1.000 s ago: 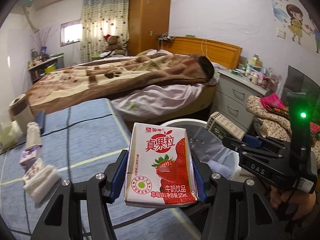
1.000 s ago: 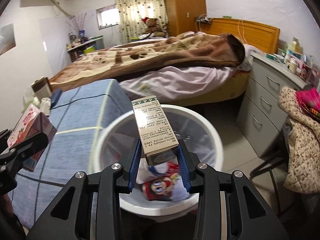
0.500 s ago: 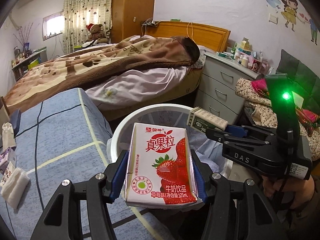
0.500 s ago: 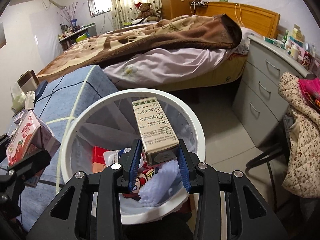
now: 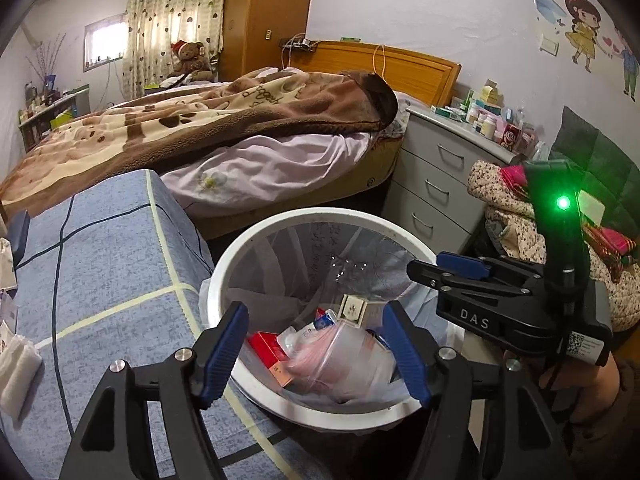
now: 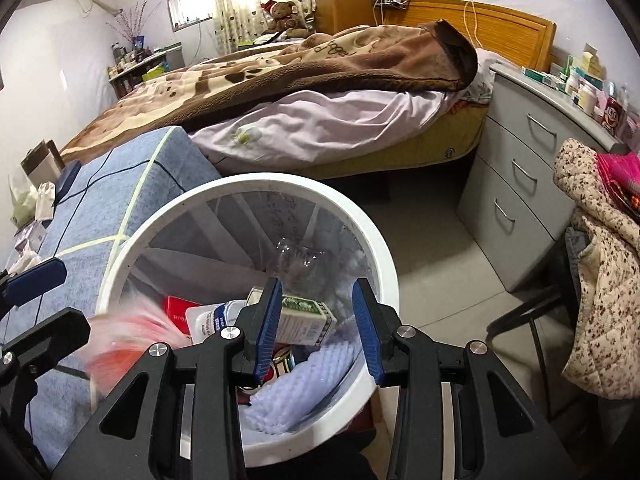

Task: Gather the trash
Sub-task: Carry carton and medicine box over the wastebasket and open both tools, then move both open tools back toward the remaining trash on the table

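Observation:
A white trash bin (image 5: 224, 276) with a clear liner stands beside the blue table; it also shows in the right wrist view (image 6: 384, 264). My left gripper (image 5: 316, 352) is open over it, and the strawberry milk carton (image 5: 340, 360) is a pink blur falling into the bin; it shows as a red-pink blur in the right wrist view (image 6: 128, 340). My right gripper (image 6: 316, 320) is open above the bin, and the green-and-white box (image 6: 306, 322) drops between its fingers. The box also shows in the left wrist view (image 5: 356, 310). The bin holds several packets.
The blue checked tablecloth (image 5: 100, 272) lies to the left with tissue and small packets (image 5: 16, 364) at its far left edge. A bed (image 5: 240, 128) is behind, grey drawers (image 5: 436, 176) and a chair with clothes (image 6: 600, 264) to the right.
Both grippers opened over the bin. The milk carton left my left gripper and the box left my right gripper; both are dropping into the bin.

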